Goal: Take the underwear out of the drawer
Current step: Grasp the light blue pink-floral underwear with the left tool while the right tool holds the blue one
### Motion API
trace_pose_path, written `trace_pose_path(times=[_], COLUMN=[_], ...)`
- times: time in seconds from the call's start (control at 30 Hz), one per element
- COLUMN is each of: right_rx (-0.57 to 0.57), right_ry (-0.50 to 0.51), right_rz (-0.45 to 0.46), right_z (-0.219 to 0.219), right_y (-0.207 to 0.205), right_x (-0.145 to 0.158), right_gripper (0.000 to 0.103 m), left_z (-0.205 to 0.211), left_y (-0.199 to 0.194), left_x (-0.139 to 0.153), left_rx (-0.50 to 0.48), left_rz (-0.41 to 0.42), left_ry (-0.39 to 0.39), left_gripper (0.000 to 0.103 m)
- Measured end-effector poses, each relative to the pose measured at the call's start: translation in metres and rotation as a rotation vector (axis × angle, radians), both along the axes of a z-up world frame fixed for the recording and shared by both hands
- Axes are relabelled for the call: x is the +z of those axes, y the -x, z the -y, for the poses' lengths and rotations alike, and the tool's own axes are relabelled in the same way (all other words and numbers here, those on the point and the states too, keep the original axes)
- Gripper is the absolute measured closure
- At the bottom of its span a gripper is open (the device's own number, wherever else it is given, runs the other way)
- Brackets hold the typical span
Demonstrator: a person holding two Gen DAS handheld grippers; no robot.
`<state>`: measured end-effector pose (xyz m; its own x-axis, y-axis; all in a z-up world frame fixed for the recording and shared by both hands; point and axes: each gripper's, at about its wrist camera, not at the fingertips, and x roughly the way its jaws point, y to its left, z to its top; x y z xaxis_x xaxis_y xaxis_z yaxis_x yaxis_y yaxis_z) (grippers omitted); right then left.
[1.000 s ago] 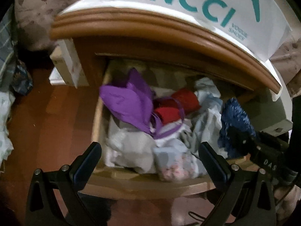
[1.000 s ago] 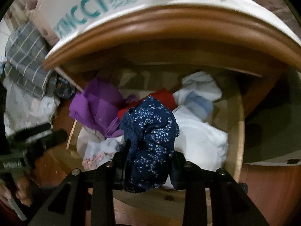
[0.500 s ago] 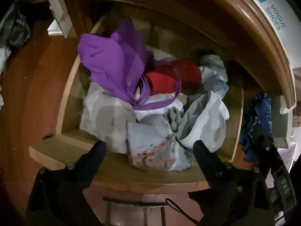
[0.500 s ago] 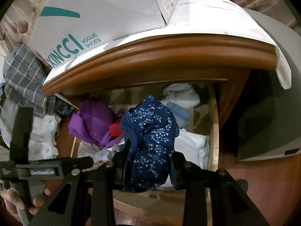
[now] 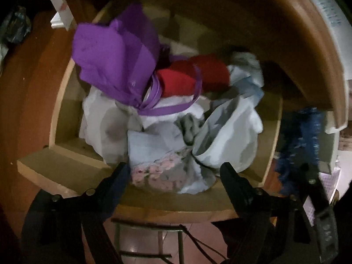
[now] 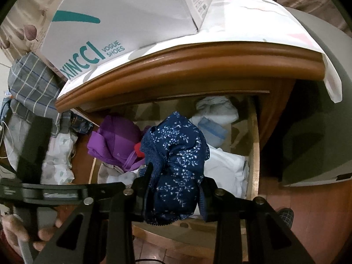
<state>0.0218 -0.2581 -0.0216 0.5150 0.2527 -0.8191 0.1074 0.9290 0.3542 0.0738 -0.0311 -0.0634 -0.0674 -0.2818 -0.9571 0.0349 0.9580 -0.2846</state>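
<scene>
Your right hand-held gripper (image 6: 176, 189) is clamped on the navy floral underwear (image 6: 178, 160), held above the open wooden drawer (image 5: 66, 176). Your left hand-held gripper (image 5: 173, 171) has been closing, its fingers apart, seemingly not yet touching a pale floral-trimmed garment (image 5: 162, 162). A shoe box (image 6: 123, 22) sits on the cabinet top; reddish floor (image 6: 308, 209) lies below.

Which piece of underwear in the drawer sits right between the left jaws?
The pale floral piece with pink flowers, at the drawer's front edge. The purple one and red one lie farther back; the navy one is clamped in the right gripper.
</scene>
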Motion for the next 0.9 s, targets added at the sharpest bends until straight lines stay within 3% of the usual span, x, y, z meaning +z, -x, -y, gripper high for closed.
trace_pose_path(times=[0.17, 0.27, 0.37, 0.47, 0.53, 0.7, 0.9], right_rx=[-0.015, -0.013, -0.016, -0.017, -0.015, -0.016, -0.017], right_ry=[-0.009, -0.01, -0.016, -0.02, -0.022, -0.034, -0.032], right_rz=[0.0, -0.003, -0.003, -0.004, -0.005, -0.011, -0.021], right_z=[0.005, 0.004, 0.004, 0.005, 0.005, 0.006, 0.006], right_y=[0.001, 0.0, 0.0, 0.0, 0.0, 0.0, -0.001], right_x=[0.001, 0.0, 0.0, 0.0, 0.0, -0.001, -0.004], right_gripper=[0.07, 0.07, 0.07, 0.069, 0.069, 0.069, 0.069], left_z=[0.003, 0.008, 0.015, 0.017, 0.017, 0.019, 0.015], left_y=[-0.004, -0.006, -0.007, -0.01, -0.011, -0.008, 0.003], left_x=[-0.006, -0.012, -0.013, -0.019, -0.024, -0.022, 0.003], left_rx=[-0.007, -0.036, -0.061, -0.066, -0.066, -0.082, -0.111], left_rz=[0.005, 0.016, 0.019, -0.006, -0.013, 0.015, 0.089], left_ry=[-0.026, -0.116, -0.145, -0.171, -0.188, -0.183, -0.14], left_gripper=[0.031, 0.033, 0.033, 0.06, 0.061, 0.08, 0.083])
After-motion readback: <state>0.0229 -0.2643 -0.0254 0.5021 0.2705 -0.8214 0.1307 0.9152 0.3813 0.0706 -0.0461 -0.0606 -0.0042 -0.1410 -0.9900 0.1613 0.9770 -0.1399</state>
